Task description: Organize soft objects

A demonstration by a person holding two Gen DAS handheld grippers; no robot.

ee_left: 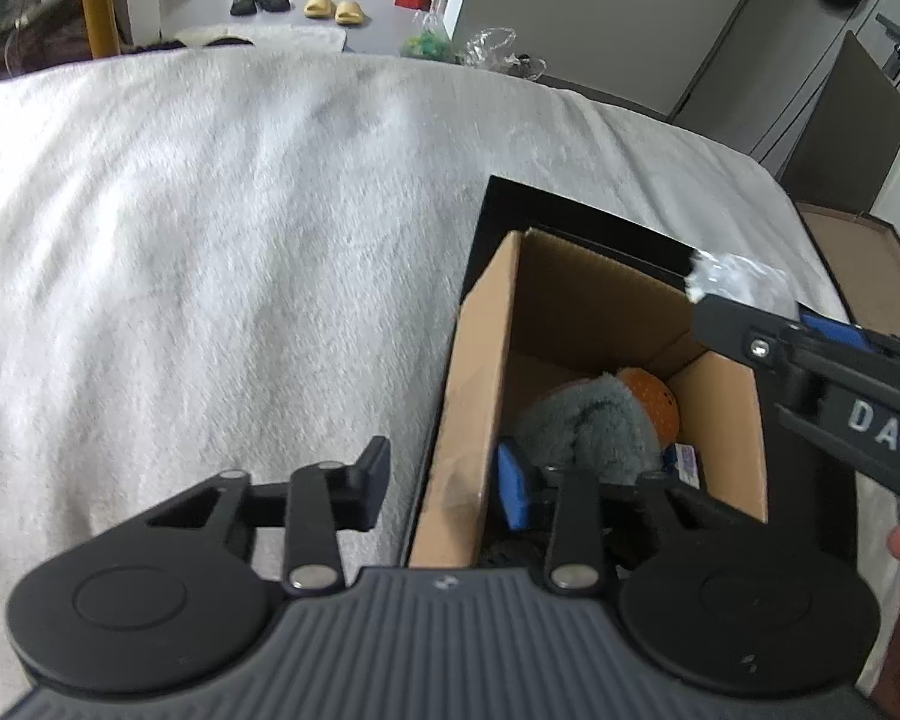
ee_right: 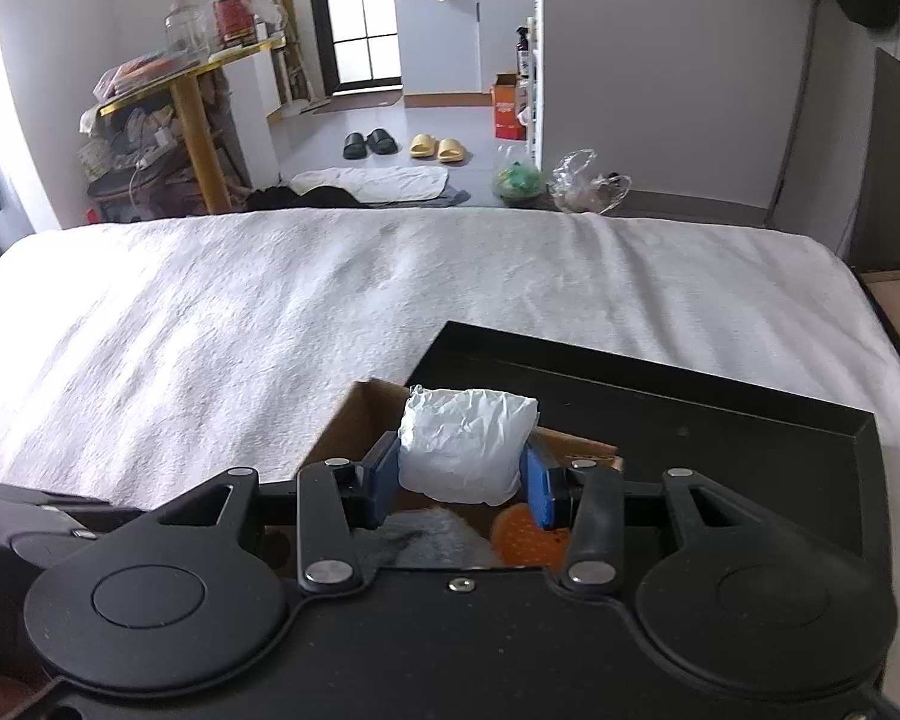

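Now the right gripper (ee_right: 461, 489) clamps a white crumpled packet (ee_right: 465, 450) above the cardboard box (ee_left: 486, 396). Next it must lower and release. The left gripper (ee_left: 450, 483) straddles the box wall, fingers apart, gripping nothing.

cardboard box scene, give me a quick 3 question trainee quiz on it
1. True or false: the right claw grips a white crumpled packet.
2. What does the left claw straddle? A) the cardboard box left wall B) a slipper C) nothing
3. Fill in: inside the box lie a grey fuzzy item and an ___ perforated item.

Key: 1 true; 2 A, one finger is outside the wall and one inside; 3 orange.
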